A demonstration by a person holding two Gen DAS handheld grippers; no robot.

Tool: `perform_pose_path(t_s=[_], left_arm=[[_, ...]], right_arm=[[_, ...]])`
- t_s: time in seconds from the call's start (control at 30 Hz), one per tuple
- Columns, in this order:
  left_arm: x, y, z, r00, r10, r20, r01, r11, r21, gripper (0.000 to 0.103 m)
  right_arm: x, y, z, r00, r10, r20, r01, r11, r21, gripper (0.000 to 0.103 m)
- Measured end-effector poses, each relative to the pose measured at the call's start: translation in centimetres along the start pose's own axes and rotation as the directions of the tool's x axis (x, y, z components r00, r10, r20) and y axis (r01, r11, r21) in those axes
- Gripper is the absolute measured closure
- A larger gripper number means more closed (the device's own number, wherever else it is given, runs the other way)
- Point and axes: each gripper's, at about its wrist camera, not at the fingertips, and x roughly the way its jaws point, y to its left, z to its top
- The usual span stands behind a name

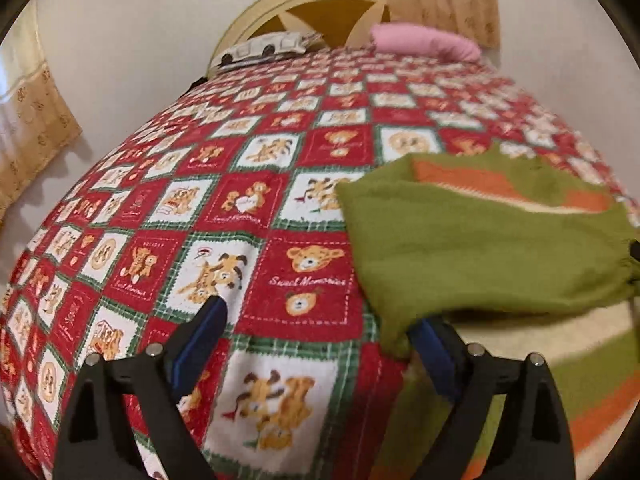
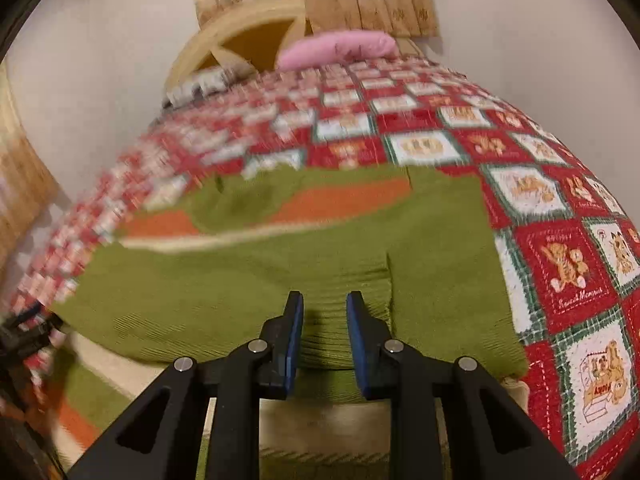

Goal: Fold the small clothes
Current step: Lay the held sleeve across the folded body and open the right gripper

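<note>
A small green knit garment with orange and cream stripes lies partly folded on the bed, at the right in the left wrist view (image 1: 480, 248) and in the middle of the right wrist view (image 2: 256, 280). My left gripper (image 1: 320, 320) is open at the garment's left edge; its right finger (image 1: 432, 352) is under the folded green flap, its left finger over the bedspread. My right gripper (image 2: 325, 300) is open, its fingers a small gap apart over the green ribbed part, holding nothing. The left gripper shows at the far left of the right wrist view (image 2: 24, 332).
The bed is covered by a red, white and green teddy-bear patchwork bedspread (image 1: 224, 208). A pink pillow (image 1: 424, 42) and a grey-white item (image 1: 268, 48) lie by the cream headboard (image 1: 304, 4). Walls and beige curtains surround the bed.
</note>
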Motion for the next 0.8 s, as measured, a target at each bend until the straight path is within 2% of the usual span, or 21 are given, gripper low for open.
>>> perform_pose_path(t_s=[0.03, 0.07, 0.1, 0.13, 0.2, 0.3, 0.33, 0.37, 0.4, 0.43, 0.53, 0.6, 0.7, 0.77, 0.8], left_arm=[[-0.4, 0.3, 0.0, 1.000, -0.017, 0.006, 0.017, 1.000, -0.017, 0.010], [-0.9, 0.8, -0.1, 0.999, -0.039, 0.013, 0.039, 0.998, -0.045, 0.010], [-1.3, 1.3, -0.1, 0.998, -0.057, 0.022, 0.059, 0.995, -0.076, 0.010], [-1.7, 1.7, 0.0, 0.997, -0.067, 0.034, 0.070, 0.992, -0.108, 0.010], [-1.9, 2.1, 0.4, 0.996, -0.068, 0.057, 0.075, 0.986, -0.147, 0.010], [-1.9, 2.2, 1.5, 0.997, -0.038, 0.072, 0.049, 0.985, -0.164, 0.010], [-1.9, 2.2, 1.8, 0.996, -0.033, 0.079, 0.046, 0.985, -0.168, 0.010], [-1.8, 2.2, 1.9, 0.996, -0.034, 0.083, 0.049, 0.984, -0.174, 0.010], [-1.4, 2.1, 2.3, 0.996, -0.044, 0.082, 0.058, 0.981, -0.184, 0.009], [-0.8, 1.9, 2.5, 0.995, -0.061, 0.073, 0.074, 0.979, -0.192, 0.008], [0.9, 0.2, 2.7, 0.995, -0.097, 0.000, 0.095, 0.978, -0.186, 0.008], [1.9, -1.2, 2.1, 0.997, -0.076, -0.031, 0.070, 0.984, -0.162, 0.008], [3.2, -2.0, 0.6, 0.995, -0.069, -0.078, 0.057, 0.987, -0.148, 0.008], [4.4, -2.0, -0.2, 0.989, -0.072, -0.127, 0.052, 0.987, -0.153, 0.006], [4.5, -1.6, -0.4, 0.988, -0.086, -0.125, 0.063, 0.982, -0.177, 0.005]], right_arm=[[-0.8, 0.5, 0.2, 0.999, 0.032, 0.024, -0.032, 0.999, -0.009, 0.079], [-1.2, 1.2, 0.4, 0.998, 0.048, 0.028, -0.047, 0.998, -0.031, 0.070], [-1.1, 2.5, 0.7, 0.999, 0.039, 0.015, -0.037, 0.996, -0.082, 0.062], [-0.9, 3.4, 0.8, 1.000, 0.009, 0.004, -0.009, 0.993, -0.118, 0.049], [0.8, 5.2, 0.7, 0.998, -0.054, -0.041, 0.045, 0.981, -0.188, 0.046], [3.5, 6.5, -0.3, 0.987, -0.072, -0.144, 0.036, 0.970, -0.239, 0.046], [4.0, 6.8, -0.7, 0.984, -0.101, -0.145, 0.060, 0.963, -0.262, 0.050], [3.7, 7.2, -0.8, 0.988, -0.094, -0.123, 0.057, 0.959, -0.278, 0.078], [3.5, 7.5, -0.7, 0.989, -0.074, -0.126, 0.034, 0.956, -0.292, 0.096], [3.4, 7.8, -0.7, 0.989, -0.079, -0.121, 0.038, 0.950, -0.309, 0.101], [2.6, 8.1, -0.8, 0.991, -0.118, -0.069, 0.086, 0.929, -0.359, 0.101], [1.9, 7.1, -0.3, 0.992, -0.115, -0.050, 0.094, 0.944, -0.317, 0.101], [0.6, 4.5, 0.3, 0.997, -0.064, -0.044, 0.054, 0.979, -0.195, 0.101], [-0.4, 3.1, 0.1, 0.999, 0.008, -0.039, -0.013, 0.991, -0.130, 0.098], [-0.8, 2.2, 0.0, 0.998, 0.035, -0.044, -0.039, 0.995, -0.087, 0.096]])
